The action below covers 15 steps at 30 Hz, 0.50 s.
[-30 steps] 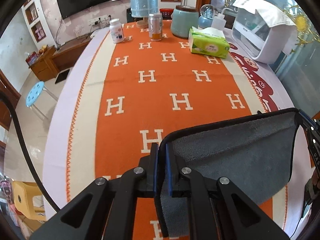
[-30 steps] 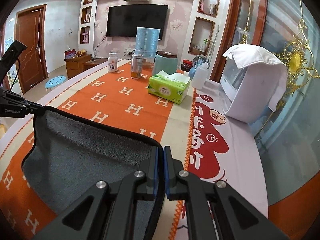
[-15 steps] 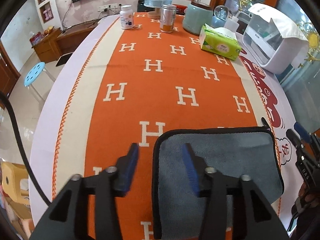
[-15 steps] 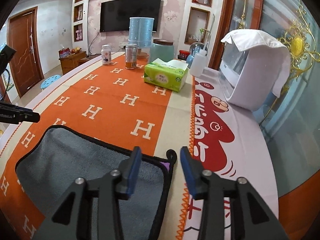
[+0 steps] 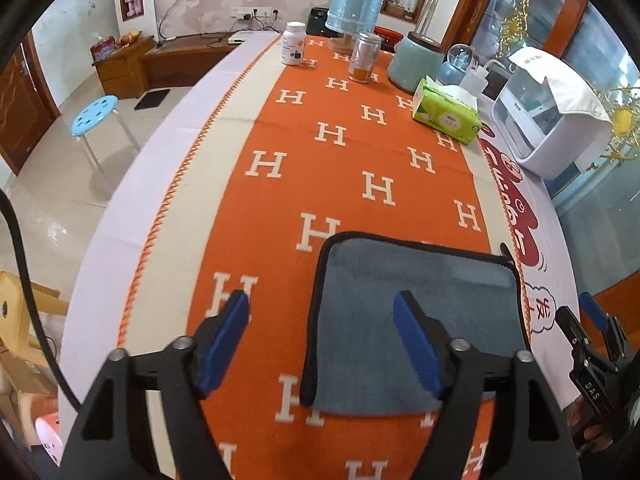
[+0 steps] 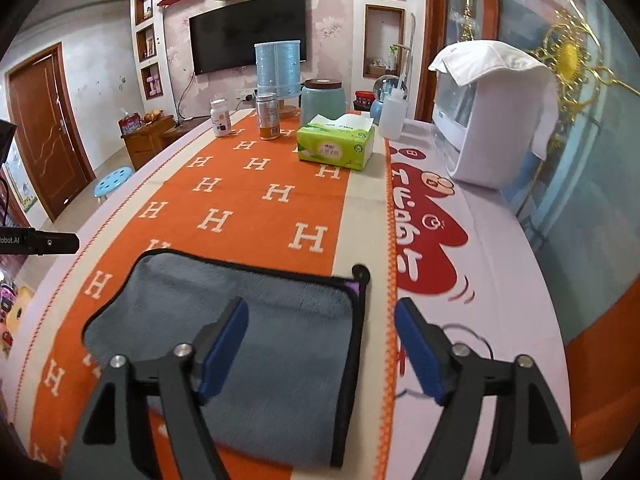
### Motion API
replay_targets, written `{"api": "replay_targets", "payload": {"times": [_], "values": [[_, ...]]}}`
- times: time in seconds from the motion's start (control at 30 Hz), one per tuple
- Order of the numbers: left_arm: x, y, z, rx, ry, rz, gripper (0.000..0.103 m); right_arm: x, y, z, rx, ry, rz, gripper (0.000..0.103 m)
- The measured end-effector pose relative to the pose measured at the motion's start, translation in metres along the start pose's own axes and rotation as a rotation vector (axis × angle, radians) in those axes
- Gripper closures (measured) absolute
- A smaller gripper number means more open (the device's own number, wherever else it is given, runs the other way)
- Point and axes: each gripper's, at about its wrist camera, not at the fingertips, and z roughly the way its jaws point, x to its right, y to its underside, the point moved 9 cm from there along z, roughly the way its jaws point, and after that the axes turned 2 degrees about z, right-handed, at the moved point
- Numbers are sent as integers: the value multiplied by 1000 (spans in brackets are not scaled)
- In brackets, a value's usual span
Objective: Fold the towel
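Since a second ago both the left gripper [image 5: 322,318] and right gripper [image 6: 322,322] have released the towel [image 5: 416,308]; jaws now spread wide and empty; the towel lies flat, folded, on the desk [image 5: 168,216]; fold likely complete.

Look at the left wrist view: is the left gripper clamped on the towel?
No: the left gripper is open, and the towel lies flat on the table.

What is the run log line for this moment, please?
towel: flat on table | left hand-held gripper: open, empty | right hand-held gripper: open, empty
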Motion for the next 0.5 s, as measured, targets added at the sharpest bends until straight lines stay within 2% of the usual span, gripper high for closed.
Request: {"api": "replay_targets", "payload": {"times": [0.07, 0.13, 0.27, 0.5], "values": [[0, 8, -13, 9, 1, 8, 16, -2, 6, -12, -1, -12, 9, 20], [-1, 17, -25, 13, -5, 15, 12, -4, 13, -23, -5, -22, 22, 11], [0, 39, -50, 29, -17, 35, 5, -7, 29, -48, -18, -32, 38, 1], [5, 86, -84, 34, -22, 42, 2, -12, 65, -86, -69, -24, 88, 0]]}}
